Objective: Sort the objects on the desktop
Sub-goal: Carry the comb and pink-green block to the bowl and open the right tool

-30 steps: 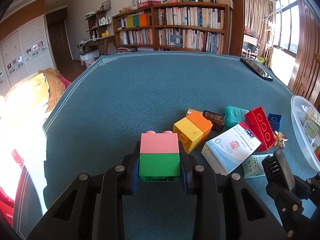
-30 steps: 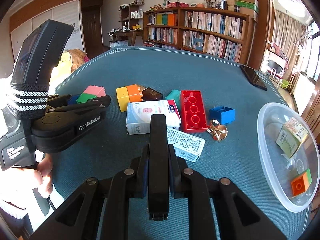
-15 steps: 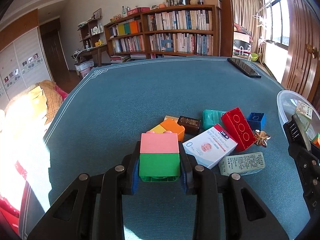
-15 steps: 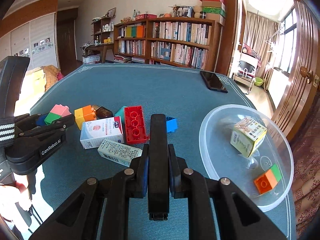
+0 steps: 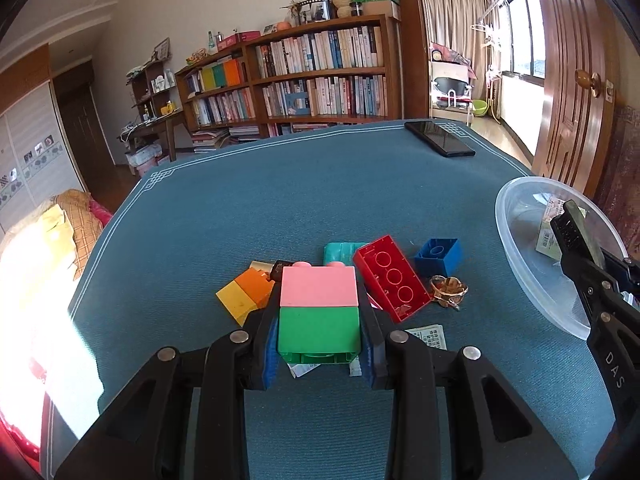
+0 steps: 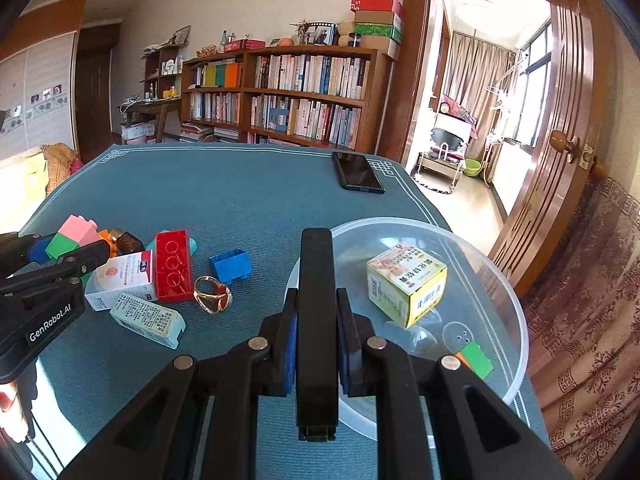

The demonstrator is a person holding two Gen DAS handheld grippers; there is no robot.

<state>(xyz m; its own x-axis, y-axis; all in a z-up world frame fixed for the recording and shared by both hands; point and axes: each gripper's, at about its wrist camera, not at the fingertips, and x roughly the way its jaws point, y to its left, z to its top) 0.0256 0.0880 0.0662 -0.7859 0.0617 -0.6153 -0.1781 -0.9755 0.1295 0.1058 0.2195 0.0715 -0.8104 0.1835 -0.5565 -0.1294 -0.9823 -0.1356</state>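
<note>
With our left gripper (image 5: 319, 312) clenched on the pink-and-green block (image 5: 318, 307) above the tabletop (image 5: 280, 184) and our right gripper (image 6: 316, 320) clamping a black bar (image 6: 316, 280), we judge both need carrying to the clear bowl (image 6: 500, 280).

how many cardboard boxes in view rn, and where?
3. Yellow box sits in the clear bowl. White baby-print box lies on the table left of the red brick. Small pale printed box lies just in front of it. More may hide behind bricks.
</note>
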